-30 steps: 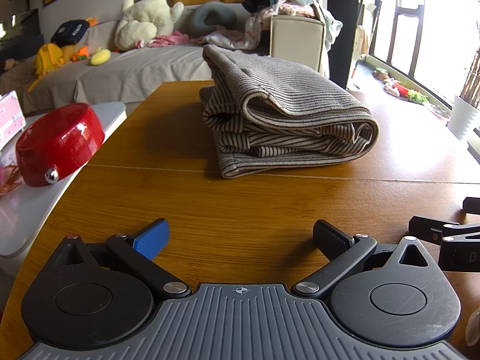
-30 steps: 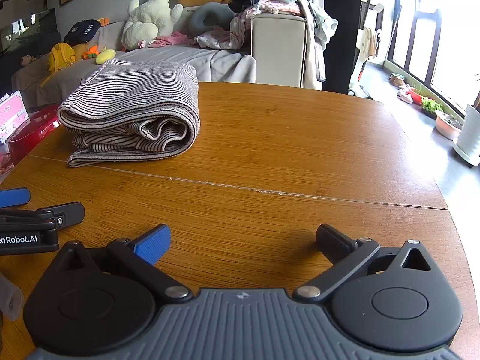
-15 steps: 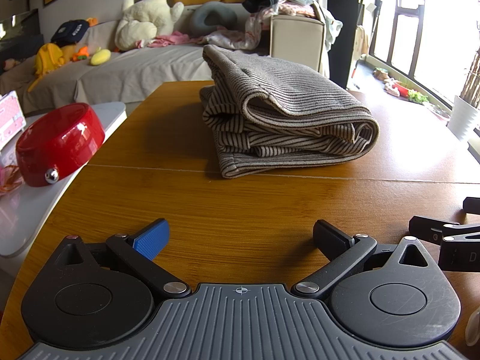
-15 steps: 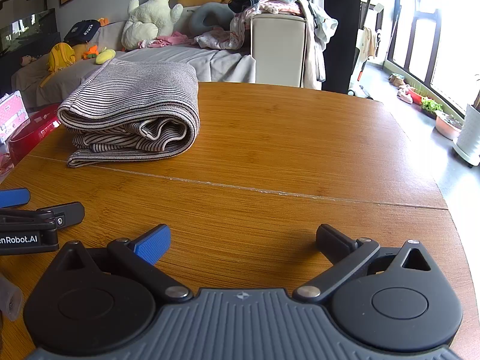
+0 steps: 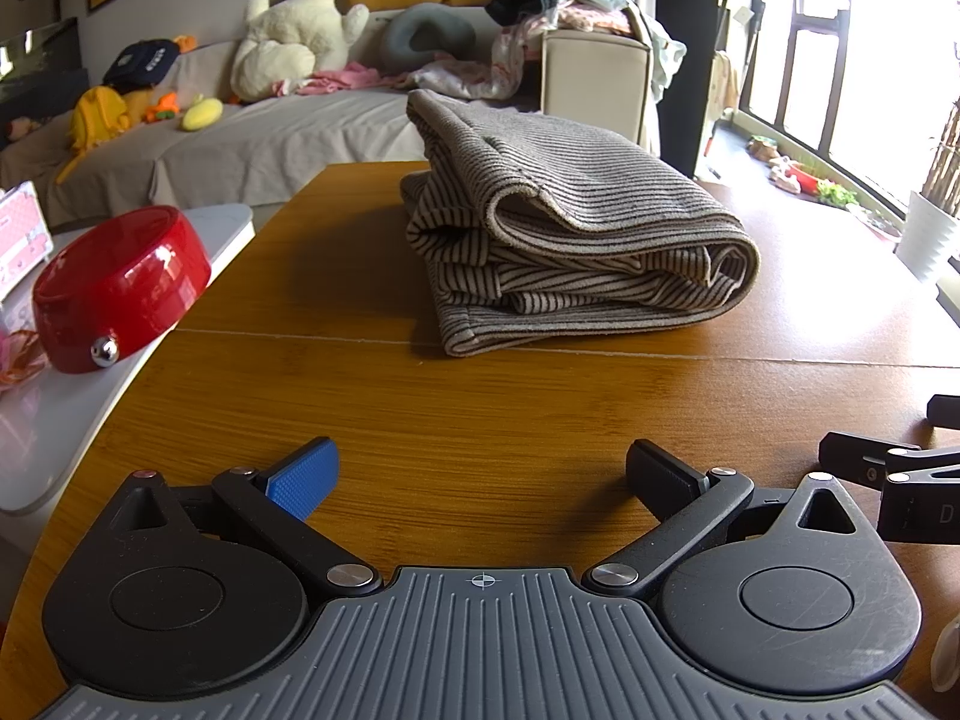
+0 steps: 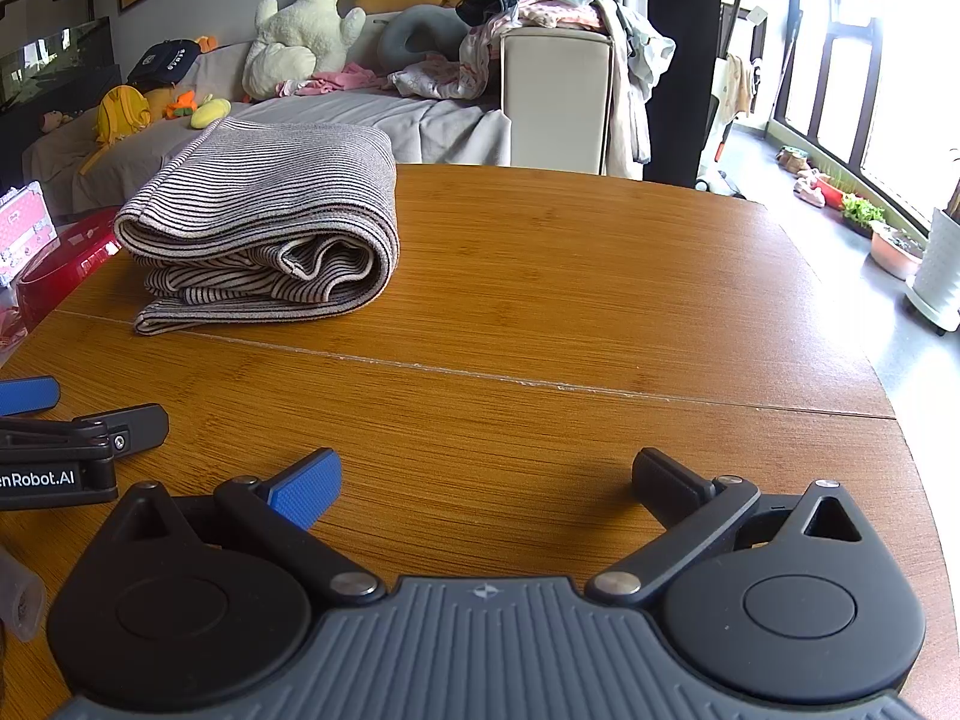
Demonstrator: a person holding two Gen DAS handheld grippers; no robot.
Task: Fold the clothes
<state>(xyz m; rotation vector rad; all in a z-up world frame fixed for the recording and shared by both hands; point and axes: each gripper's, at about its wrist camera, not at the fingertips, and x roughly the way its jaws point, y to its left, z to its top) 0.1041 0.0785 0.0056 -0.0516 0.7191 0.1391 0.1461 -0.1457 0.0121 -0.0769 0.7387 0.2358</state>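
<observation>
Seemingly the folding is finished: the striped garment (image 5: 576,240) is stacked in layers on the wooden table (image 6: 600,312), while left gripper (image 5: 480,474) and right gripper (image 6: 486,480) are held wide apart, empty, well short of it

beige garment (image 5: 576,228) with dark stripes, red bowl (image 5: 120,294), amber-brown table (image 5: 480,396)

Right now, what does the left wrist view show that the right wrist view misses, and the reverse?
Only the left wrist view shows the whole red bowl on the white side table. Only the right wrist view shows the table's right-hand edge and the floor beyond. Both show the folded striped garment on the wooden table, the sofa behind, and both open, empty grippers: left gripper, right gripper.
</observation>
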